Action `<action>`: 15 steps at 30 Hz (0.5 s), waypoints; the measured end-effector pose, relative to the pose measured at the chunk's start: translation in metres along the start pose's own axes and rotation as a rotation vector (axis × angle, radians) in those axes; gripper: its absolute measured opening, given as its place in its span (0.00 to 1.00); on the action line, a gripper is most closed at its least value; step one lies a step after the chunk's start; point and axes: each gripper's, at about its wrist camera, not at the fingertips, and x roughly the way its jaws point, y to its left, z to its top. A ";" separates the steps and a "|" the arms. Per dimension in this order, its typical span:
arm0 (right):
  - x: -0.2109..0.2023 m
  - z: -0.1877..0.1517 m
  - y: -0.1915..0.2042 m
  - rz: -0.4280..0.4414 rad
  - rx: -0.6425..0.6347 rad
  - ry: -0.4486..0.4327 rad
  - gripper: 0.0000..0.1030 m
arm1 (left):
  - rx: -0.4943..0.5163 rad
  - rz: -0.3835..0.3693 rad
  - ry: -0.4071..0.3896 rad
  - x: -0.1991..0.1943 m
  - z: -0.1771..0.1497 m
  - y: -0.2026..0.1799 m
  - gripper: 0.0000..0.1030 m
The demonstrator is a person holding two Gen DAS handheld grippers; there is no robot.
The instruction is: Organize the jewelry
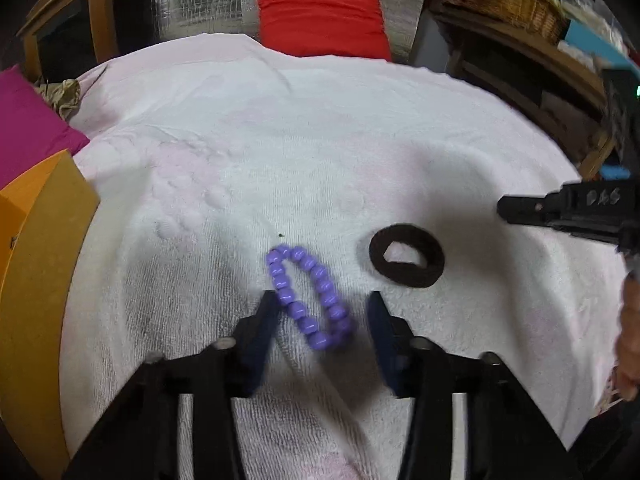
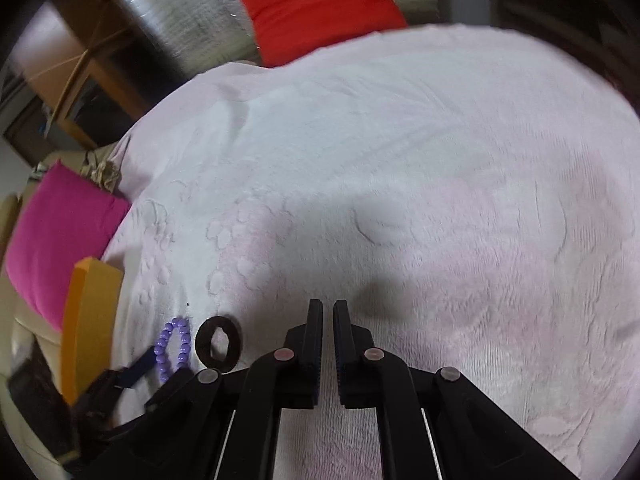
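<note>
While bracelet (image 1: 310, 296) blurs between left gripper (image 1: 322, 300), right gripper (image 2: 328, 308) closed, empty.

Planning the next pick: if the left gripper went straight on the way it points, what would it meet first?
Most likely the purple bead bracelet, lying on the towel between the left gripper's open fingers. The black hair tie sits off to the right, outside that line. Depth is hard to judge.
</note>
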 end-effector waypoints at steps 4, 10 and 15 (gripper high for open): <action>-0.001 -0.001 0.010 0.020 -0.023 0.011 0.07 | -0.026 -0.012 -0.004 -0.004 0.002 0.009 0.13; 0.005 -0.008 0.031 0.069 -0.078 0.034 0.08 | -0.055 -0.020 -0.039 -0.022 0.002 0.028 0.09; 0.018 -0.016 0.056 0.095 -0.132 0.071 0.17 | -0.072 -0.015 -0.031 -0.028 -0.001 0.044 0.09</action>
